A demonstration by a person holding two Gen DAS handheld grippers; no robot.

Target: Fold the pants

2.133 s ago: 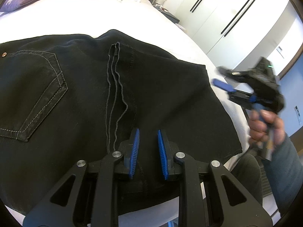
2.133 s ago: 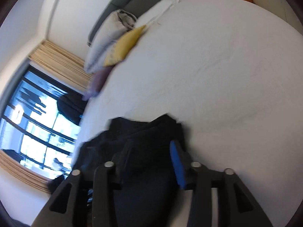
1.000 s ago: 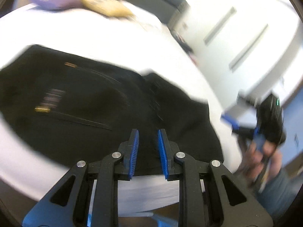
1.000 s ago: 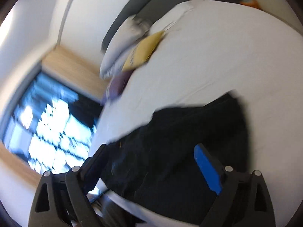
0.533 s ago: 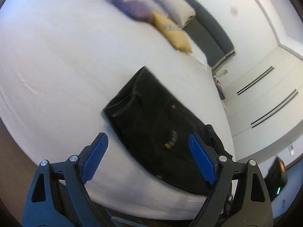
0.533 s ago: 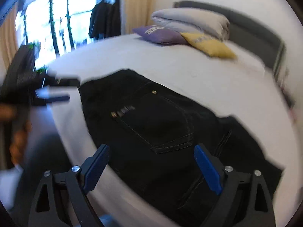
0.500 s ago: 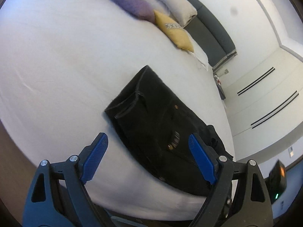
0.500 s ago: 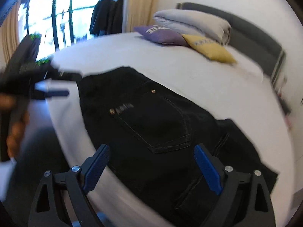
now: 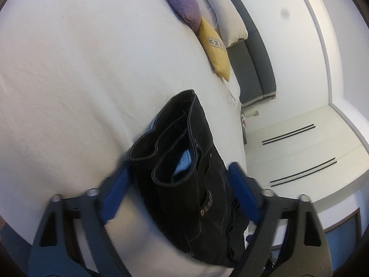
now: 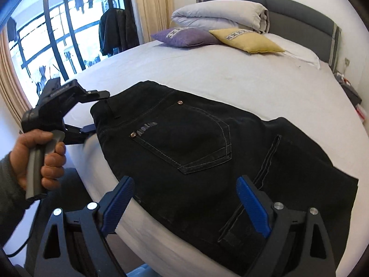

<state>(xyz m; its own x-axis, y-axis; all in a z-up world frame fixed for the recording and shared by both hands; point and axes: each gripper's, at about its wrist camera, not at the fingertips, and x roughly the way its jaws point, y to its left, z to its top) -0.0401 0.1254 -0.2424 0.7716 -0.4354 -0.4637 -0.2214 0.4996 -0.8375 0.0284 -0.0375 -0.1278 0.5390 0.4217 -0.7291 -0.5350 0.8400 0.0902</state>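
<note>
Pants (image 9: 184, 168) lie folded at the bed (image 9: 69, 69) edge; in the left wrist view the left hand-held gripper (image 9: 178, 192) straddles the waistband end, jaws closing, not yet pinching. Right wrist view: right hand-held gripper (image 10: 184, 204) hangs wide, empty, over the near hem; open mattress lies beyond for another fold.

Purple cushion (image 10: 184, 37); yellow cushion (image 10: 248, 38); grey headboard (image 10: 299, 15).
</note>
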